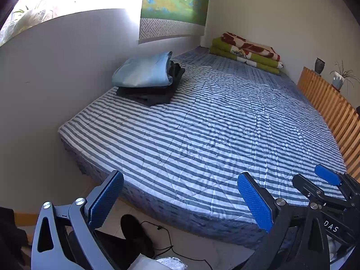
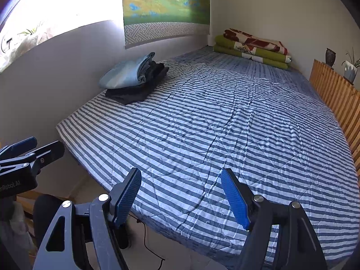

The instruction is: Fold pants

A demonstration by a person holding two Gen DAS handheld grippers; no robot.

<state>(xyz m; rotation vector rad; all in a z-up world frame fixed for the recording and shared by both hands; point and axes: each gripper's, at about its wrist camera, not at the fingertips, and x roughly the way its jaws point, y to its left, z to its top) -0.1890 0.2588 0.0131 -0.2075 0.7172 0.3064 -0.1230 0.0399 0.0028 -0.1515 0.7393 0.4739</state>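
A stack of folded pants lies at the bed's far left by the wall: a light blue pair point(image 1: 144, 69) point(image 2: 126, 73) on top of dark pairs point(image 1: 153, 92) point(image 2: 132, 93). My left gripper point(image 1: 180, 180) hovers open over the bed's near edge, nothing between its blue pads. My right gripper point(image 2: 181, 180) is open too, just above the striped quilt near the front edge, and holds nothing. Each gripper shows in the other's view: the right gripper point(image 1: 315, 177) at the lower right, the left gripper point(image 2: 47, 145) at the left edge. Both are far from the stack.
The blue-and-white striped quilt point(image 1: 213, 123) point(image 2: 225, 123) covers the bed. Folded green and red blankets point(image 1: 247, 52) point(image 2: 254, 47) lie at the far corner. A wooden slatted board point(image 1: 333, 103) point(image 2: 337, 99) runs along the right, with a vase point(image 1: 319, 65) and potted plant point(image 1: 338, 79) beyond. A black cable point(image 1: 171, 243) lies on the floor.
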